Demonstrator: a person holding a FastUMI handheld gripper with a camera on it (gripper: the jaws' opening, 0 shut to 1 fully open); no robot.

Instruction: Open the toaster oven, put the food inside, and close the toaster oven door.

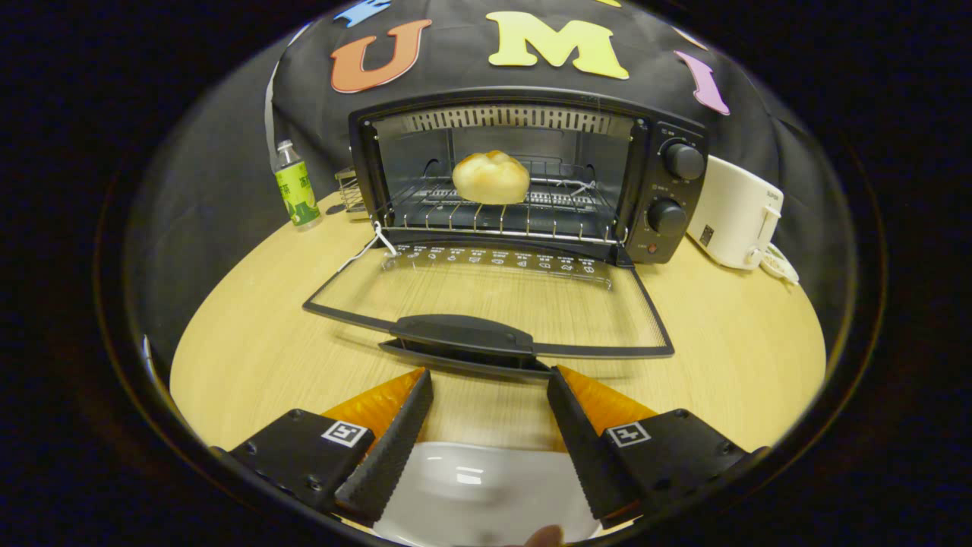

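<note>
Gripper view: tongs (490, 376) spread wide, gripping nothing, just short of the oven door's handle (463, 334), seemingly above a plate (478, 486).

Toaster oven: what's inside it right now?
A bread roll sits on the wire rack inside the toaster oven, whose door lies open. The roll hides the rack behind it. The gripper is open, just short of the door handle.

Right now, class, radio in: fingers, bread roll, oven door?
Gripper open, fingers holding nothing, just short of door handle. Bread roll on rack inside toaster oven. Door down flat, nothing blocking it.
</note>
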